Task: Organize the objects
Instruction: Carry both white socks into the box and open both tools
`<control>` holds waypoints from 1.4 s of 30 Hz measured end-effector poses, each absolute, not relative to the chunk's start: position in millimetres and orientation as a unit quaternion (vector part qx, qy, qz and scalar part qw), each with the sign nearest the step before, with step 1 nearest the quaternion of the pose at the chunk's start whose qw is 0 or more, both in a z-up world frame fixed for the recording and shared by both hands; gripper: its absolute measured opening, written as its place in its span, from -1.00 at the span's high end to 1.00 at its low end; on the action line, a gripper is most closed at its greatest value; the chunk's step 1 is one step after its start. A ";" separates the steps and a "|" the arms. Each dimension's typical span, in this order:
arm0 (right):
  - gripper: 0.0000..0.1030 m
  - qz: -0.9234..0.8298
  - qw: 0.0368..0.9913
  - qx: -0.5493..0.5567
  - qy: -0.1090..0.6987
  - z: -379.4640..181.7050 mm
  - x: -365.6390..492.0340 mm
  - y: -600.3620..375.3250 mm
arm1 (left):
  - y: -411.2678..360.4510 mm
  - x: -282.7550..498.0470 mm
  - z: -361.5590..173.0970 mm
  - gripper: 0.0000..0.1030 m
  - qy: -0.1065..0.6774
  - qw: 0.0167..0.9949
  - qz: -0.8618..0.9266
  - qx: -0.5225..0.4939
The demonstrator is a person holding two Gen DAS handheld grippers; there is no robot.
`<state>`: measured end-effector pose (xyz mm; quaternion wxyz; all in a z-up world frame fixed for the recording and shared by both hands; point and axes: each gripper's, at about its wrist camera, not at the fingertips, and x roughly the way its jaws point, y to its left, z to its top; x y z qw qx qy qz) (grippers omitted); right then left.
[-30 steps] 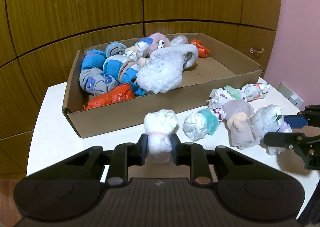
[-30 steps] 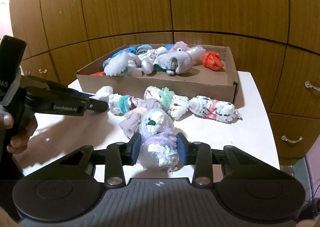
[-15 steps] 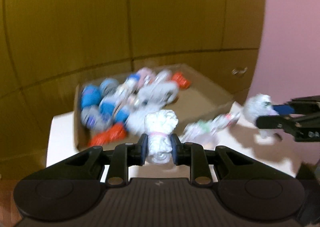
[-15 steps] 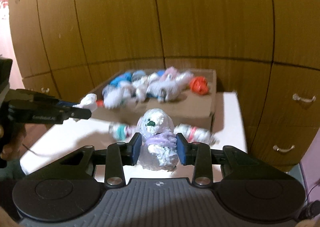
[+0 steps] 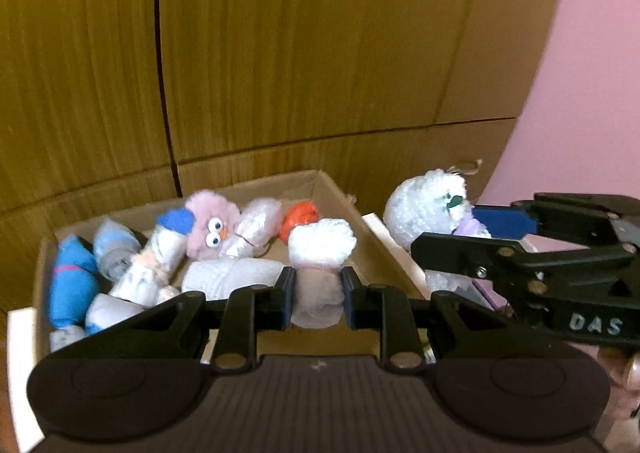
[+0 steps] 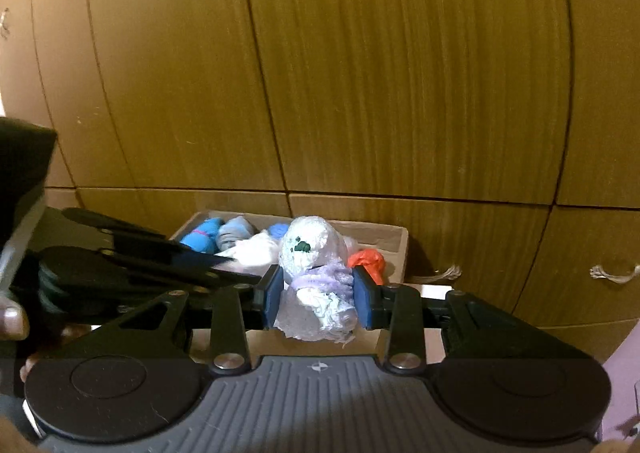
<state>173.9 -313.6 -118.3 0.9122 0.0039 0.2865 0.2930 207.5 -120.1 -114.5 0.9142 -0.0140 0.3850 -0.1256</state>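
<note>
Left gripper (image 5: 317, 291): jaws clamped on a small white bundle (image 5: 320, 253) tied with a pink band.
Right gripper (image 6: 318, 299): jaws closed on a larger wrapped bundle (image 6: 314, 259) with a lilac band and green marks.
Change: 1 second earlier both bundles sat at table level among loose ones near the box; now both are lifted clear and carried toward it.
Cardboard box (image 5: 308, 181): open, already holding blue rolls, a pink fuzzy toy (image 5: 210, 223) and an orange ball (image 5: 300, 217); far side against the wood panelling.
Position: white bundle over the box's near wall; larger bundle at the box's right edge in the left view.
Meaning: 2 items are ready to drop in; release is judged the next step.
Table: loose bundles out of view.
</note>
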 end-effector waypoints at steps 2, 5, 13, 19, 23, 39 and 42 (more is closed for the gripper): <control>0.15 0.292 0.908 0.007 0.301 -124.5 192.2 -311.5 | -117.6 219.3 -123.9 0.58 0.392 0.913 -0.117 -0.008; 0.15 0.294 0.899 0.010 0.323 -135.6 213.9 -305.8 | -119.7 232.5 -132.4 0.57 0.388 0.914 -0.114 0.013; 0.15 0.287 0.887 0.025 0.362 -164.0 247.6 -298.7 | -119.0 257.4 -153.4 0.58 0.389 0.913 -0.111 0.050; 0.10 0.280 0.883 0.016 0.377 -176.4 257.2 -292.3 | -118.9 262.6 -157.2 0.58 0.395 0.908 -0.117 0.071; 0.11 0.278 0.884 0.016 0.374 -176.1 257.9 -291.3 | -116.2 265.4 -157.8 0.56 0.398 0.907 -0.123 0.066; -0.32 0.275 0.902 0.027 0.331 -154.5 224.1 -302.2 | -95.2 218.1 -129.8 -0.18 0.360 0.926 -0.111 0.034; -0.37 0.277 0.906 0.033 0.319 -147.9 209.9 -305.8 | -92.0 205.8 -123.6 -0.20 0.346 0.933 -0.101 0.025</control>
